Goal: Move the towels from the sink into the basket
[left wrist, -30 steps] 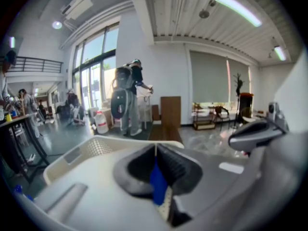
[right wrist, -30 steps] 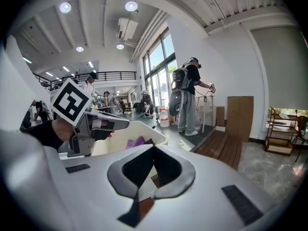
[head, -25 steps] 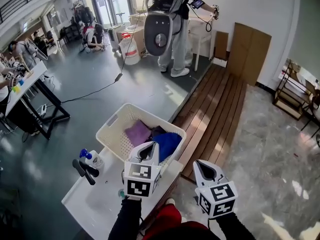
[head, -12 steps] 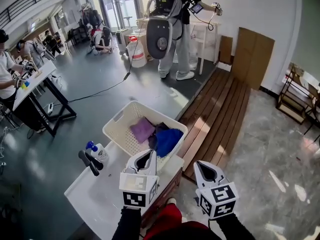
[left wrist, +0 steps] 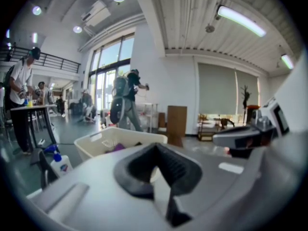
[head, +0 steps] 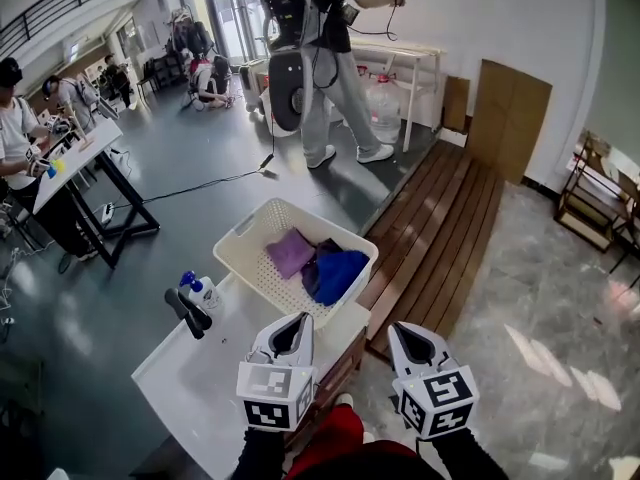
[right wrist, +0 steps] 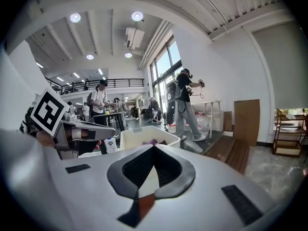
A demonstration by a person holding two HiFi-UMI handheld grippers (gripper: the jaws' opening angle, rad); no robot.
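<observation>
The white basket [head: 245, 240] stands at the far end of the white sink unit [head: 190, 388]. It holds a purple towel [head: 291, 251], a blue towel [head: 341, 269] and a dark one [head: 324, 248]. My left gripper [head: 299, 318] hovers over the unit's near right corner, short of the basket, shut and empty. My right gripper [head: 398, 327] hangs beside it past the unit's edge, its jaws also shut with nothing between them. The basket [left wrist: 120, 139] lies ahead in the left gripper view, and the same basket [right wrist: 144, 136] shows in the right gripper view. The sink's visible part holds no towel.
A black faucet [head: 189, 311] and a soap bottle [head: 203, 292] stand on the unit's left side. Wooden decking [head: 430, 228] runs to the right. A person with a backpack rig [head: 322, 58] walks beyond the basket. A table [head: 70, 163] with people stands at left.
My left gripper has drawn back from the basket toward me. The right gripper has hardly shifted. The person behind the basket has stepped to the left.
</observation>
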